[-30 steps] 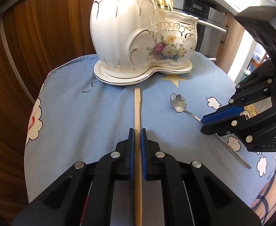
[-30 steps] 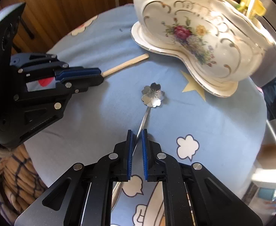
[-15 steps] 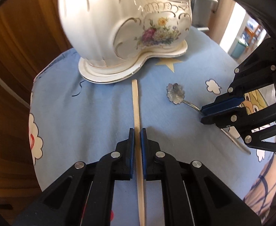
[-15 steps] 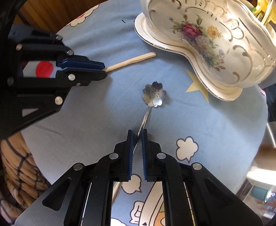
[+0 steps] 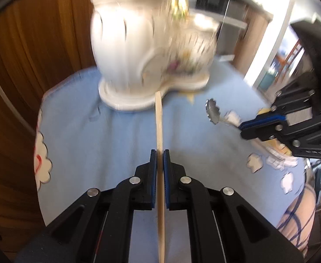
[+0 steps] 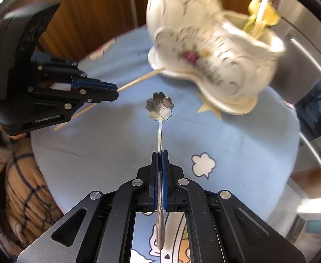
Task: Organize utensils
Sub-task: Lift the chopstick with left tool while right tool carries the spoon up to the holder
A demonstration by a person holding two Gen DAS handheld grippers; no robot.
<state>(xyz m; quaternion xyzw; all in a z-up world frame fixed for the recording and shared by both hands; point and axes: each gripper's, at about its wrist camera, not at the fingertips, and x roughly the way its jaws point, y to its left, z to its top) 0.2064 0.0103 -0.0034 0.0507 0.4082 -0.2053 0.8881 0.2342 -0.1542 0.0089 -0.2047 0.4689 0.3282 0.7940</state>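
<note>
My left gripper [image 5: 159, 153] is shut on a flat wooden stick [image 5: 159, 120] and holds it above the blue cloth, its tip near the white floral ceramic holder [image 5: 147, 50]. My right gripper [image 6: 159, 153] is shut on the handle of a silver spoon with a flower-shaped bowl [image 6: 159, 106], also lifted. In the right wrist view the left gripper [image 6: 114, 92] shows at the left with the stick [image 6: 140, 79]. In the left wrist view the right gripper [image 5: 243, 127] shows at the right with the spoon [image 5: 213, 111]. The holder [image 6: 206, 43] has utensils standing in it.
A round table under a blue cartoon-print cloth [image 5: 94, 144] carries everything. Wooden panelling [image 5: 29, 43] stands behind it. A steel oven front [image 6: 309, 70] is at the right. The person's checked sleeve [image 6: 22, 179] is at the left edge.
Both grippers have lifted their utensils off the cloth. The spoon has left the table and the stick's tip has risen toward the holder.
</note>
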